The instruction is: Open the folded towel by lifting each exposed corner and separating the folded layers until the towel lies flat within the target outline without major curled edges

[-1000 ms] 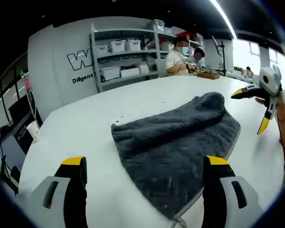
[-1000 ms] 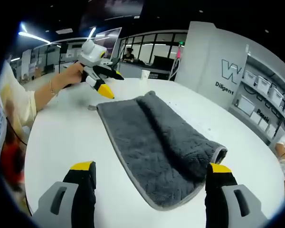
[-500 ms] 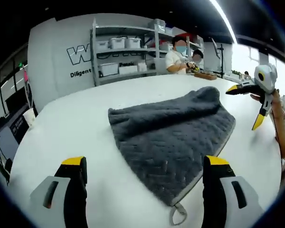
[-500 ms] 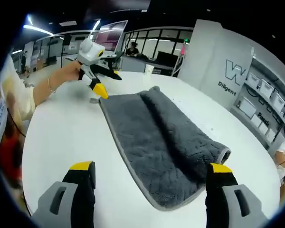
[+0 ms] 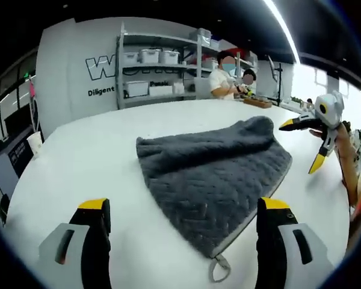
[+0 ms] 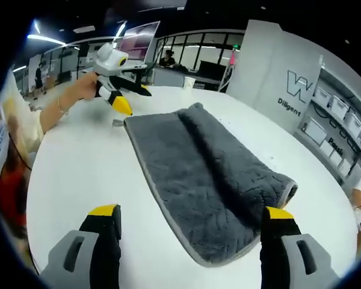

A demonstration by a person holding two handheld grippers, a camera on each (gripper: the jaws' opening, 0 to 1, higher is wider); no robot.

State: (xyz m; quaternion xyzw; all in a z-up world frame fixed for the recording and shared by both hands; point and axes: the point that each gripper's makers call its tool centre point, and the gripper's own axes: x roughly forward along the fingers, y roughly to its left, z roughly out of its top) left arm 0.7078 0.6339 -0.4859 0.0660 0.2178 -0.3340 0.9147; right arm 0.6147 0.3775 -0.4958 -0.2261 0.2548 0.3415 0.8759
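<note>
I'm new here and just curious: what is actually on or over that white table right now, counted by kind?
Grey folded towel: 1
Yellow-tipped handheld tools: 2, the left tool and the right tool
White paper cup at the table's far edge: 1
Total: 4

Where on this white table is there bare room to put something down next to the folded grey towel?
Bare white table runs between the folded grey towel's bound edge and the table's near rim. More lies between the towel and the shelving side. It's tighter by the loop corner, where the left gripper hovers open.
</note>
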